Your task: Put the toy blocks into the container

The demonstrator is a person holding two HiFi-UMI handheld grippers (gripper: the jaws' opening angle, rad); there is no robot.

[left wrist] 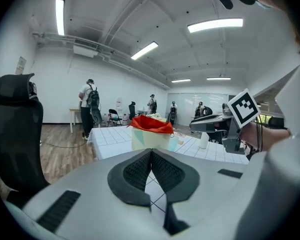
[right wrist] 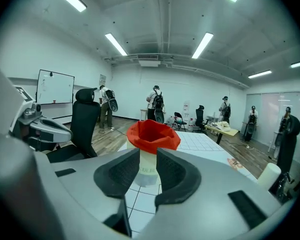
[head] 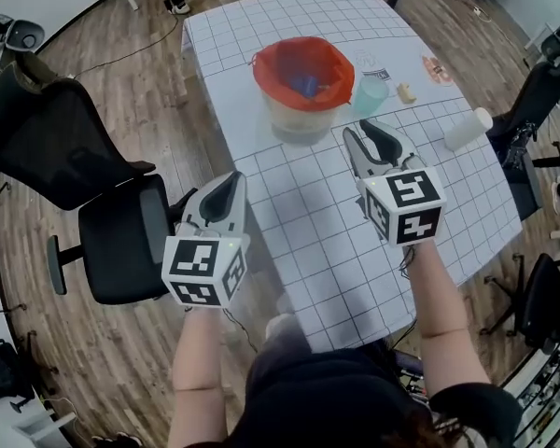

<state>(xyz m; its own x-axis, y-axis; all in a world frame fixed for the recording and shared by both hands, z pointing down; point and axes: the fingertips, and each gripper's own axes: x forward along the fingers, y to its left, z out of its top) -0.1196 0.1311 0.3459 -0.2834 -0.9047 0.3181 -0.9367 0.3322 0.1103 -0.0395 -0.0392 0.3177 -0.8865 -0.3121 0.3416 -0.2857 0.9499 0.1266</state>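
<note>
- Head view: the container [head: 303, 119], a pale tub lined with a red bag, stands on the tabletop [head: 308, 222] just ahead of my right claw [head: 369, 140]. Something blue [head: 305, 85] lies inside it, which I take for a toy block already dropped in. I see no loose block on the grid cloth. A small pale piece [head: 406, 91] beside the clear cup [head: 371, 82] is too small to identify. My left claw [head: 230, 192] hangs off the tabletop's near left edge.
- Left gripper view: the left claw [left wrist: 151, 153] is pressed together at the tips, with nothing in it. The container [left wrist: 145, 140] sits well beyond.
- Right gripper view: the right claw [right wrist: 147, 160] is spread and empty, and the container [right wrist: 147, 166] shows through the gap, untouched.
- My judgement: the task looks nearly or fully done, pending that pale piece.
</note>
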